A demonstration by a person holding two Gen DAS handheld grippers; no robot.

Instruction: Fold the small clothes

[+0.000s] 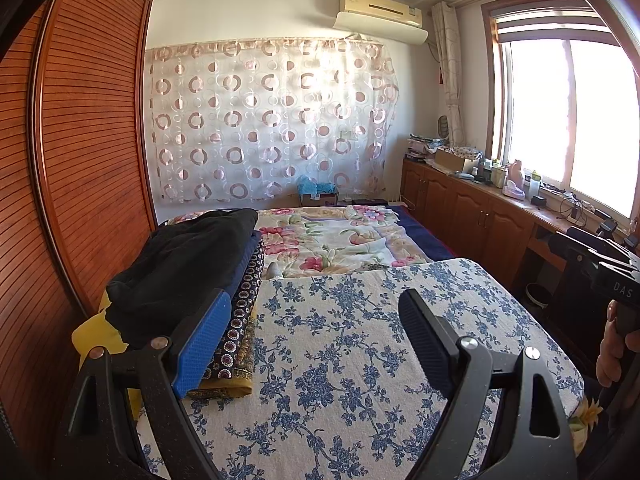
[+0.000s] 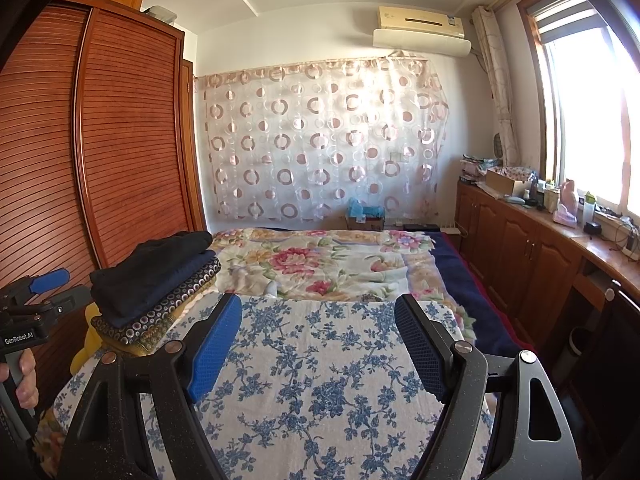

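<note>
A bedroom: louvred wardrobe on the left, a sunlit window on the right, and in front of me a board covered in blue-flowered cloth laid over the bed. I call that board my tabletop, and nothing lies spread on its middle.

The clothes I can see are a stack of clothes at the tabletop's left edge, a black garment on top, dark blue beneath it, then a patterned piece. Its long axis runs away from me, along that edge.

My left tool has the stack just beside its blue left finger, not between the pair, so the left hand is clearly the nearer one. My right tool sees the stack off to its left, well apart. Both tools stand wide open and hold nothing (both tilted slightly down at the cloth). I judge the next reach goes left.
</note>
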